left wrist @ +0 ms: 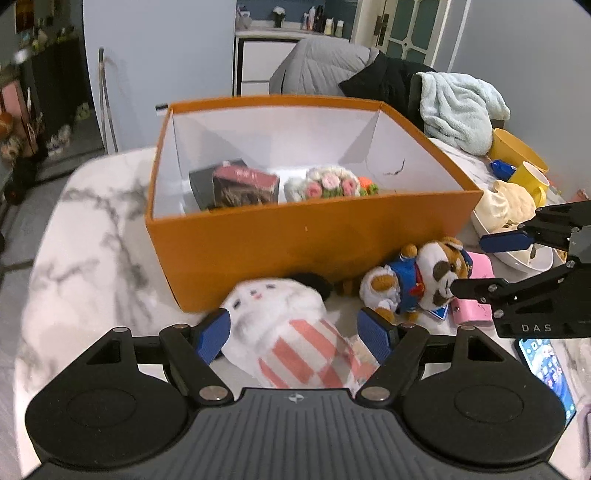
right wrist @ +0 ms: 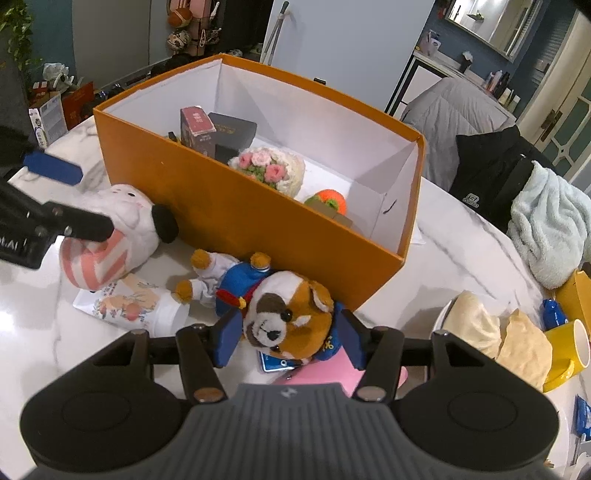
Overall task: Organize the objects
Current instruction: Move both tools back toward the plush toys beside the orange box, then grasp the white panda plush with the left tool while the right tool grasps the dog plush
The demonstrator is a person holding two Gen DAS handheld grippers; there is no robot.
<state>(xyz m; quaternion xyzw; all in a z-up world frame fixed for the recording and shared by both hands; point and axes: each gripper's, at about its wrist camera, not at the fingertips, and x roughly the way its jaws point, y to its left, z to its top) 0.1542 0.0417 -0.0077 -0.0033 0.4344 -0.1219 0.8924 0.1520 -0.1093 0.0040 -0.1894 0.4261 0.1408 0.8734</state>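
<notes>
- The box [left wrist: 306, 236] is coloured orange outside and white inside.
- The table [left wrist: 92, 229] is patterned in white marble with grey veins.
- The white plush [left wrist: 291, 332] is striped pink and white on its body.
- The dog plush [right wrist: 291, 317] is marked brown and white, with a blue outfit.
- The crochet bouquet [right wrist: 267, 168] is worked in pink, cream and green.
- The mug [right wrist: 569, 341] is coloured yellow.
- The gripper pads [left wrist: 375, 338] are coloured blue.

Home, quilted sofa [left wrist: 317, 66], toiletries shelf [left wrist: 295, 31]
</notes>
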